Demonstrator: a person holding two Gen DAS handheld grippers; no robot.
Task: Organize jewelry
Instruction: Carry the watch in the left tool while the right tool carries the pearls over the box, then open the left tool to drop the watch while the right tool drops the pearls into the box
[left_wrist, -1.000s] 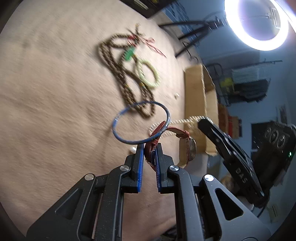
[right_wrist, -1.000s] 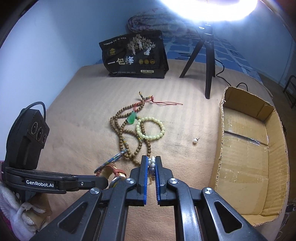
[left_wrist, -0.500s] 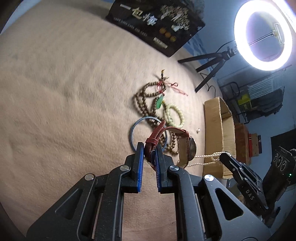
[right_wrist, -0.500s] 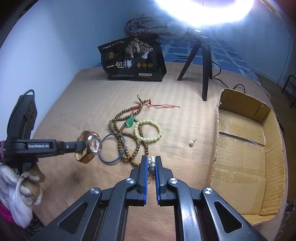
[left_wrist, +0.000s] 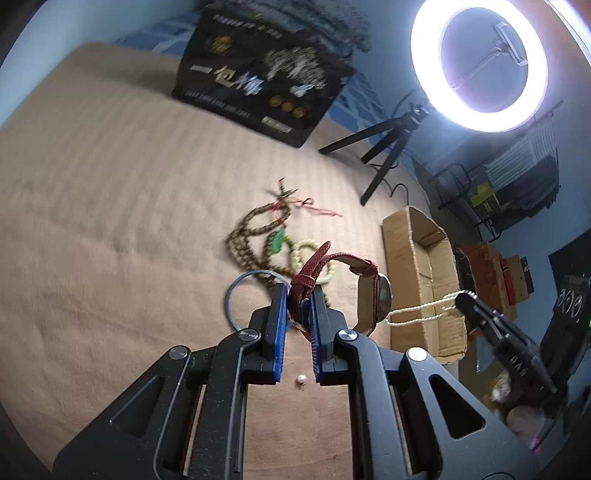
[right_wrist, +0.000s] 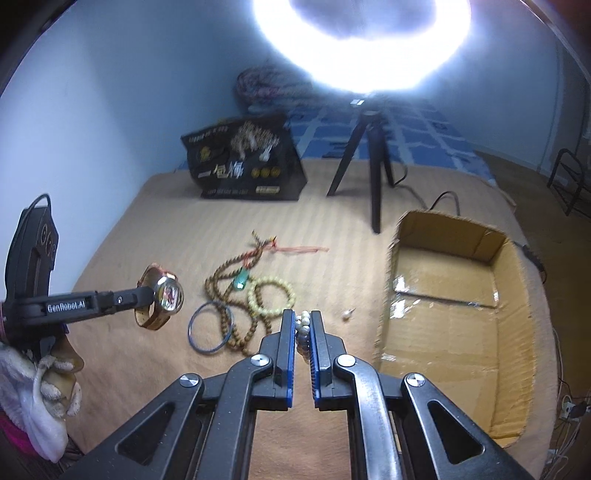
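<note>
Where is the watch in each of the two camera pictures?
Left wrist view: the watch hangs right of centre, its red-brown strap pinched in the left gripper.
Right wrist view: the watch is at the left, held above the blanket.
Shared landmark: the cardboard box, to the right in both.

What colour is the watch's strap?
Reddish-brown, the watch strap, seen best in the left wrist view.

A: Where does everything lie on the tan blanket-covered bed (right_wrist: 155, 229)?

B: The long brown wooden bead strand (right_wrist: 236, 295) is central, the pale green bead bracelet (right_wrist: 271, 297) overlapping its right side and the thin blue bangle (right_wrist: 207, 328) touching its left.

A: And the open cardboard box (right_wrist: 458, 314)?

B: Far right. The small loose pearl (right_wrist: 347, 314) lies between box and bracelet; the black printed bag (right_wrist: 247, 162) stands behind.
</note>
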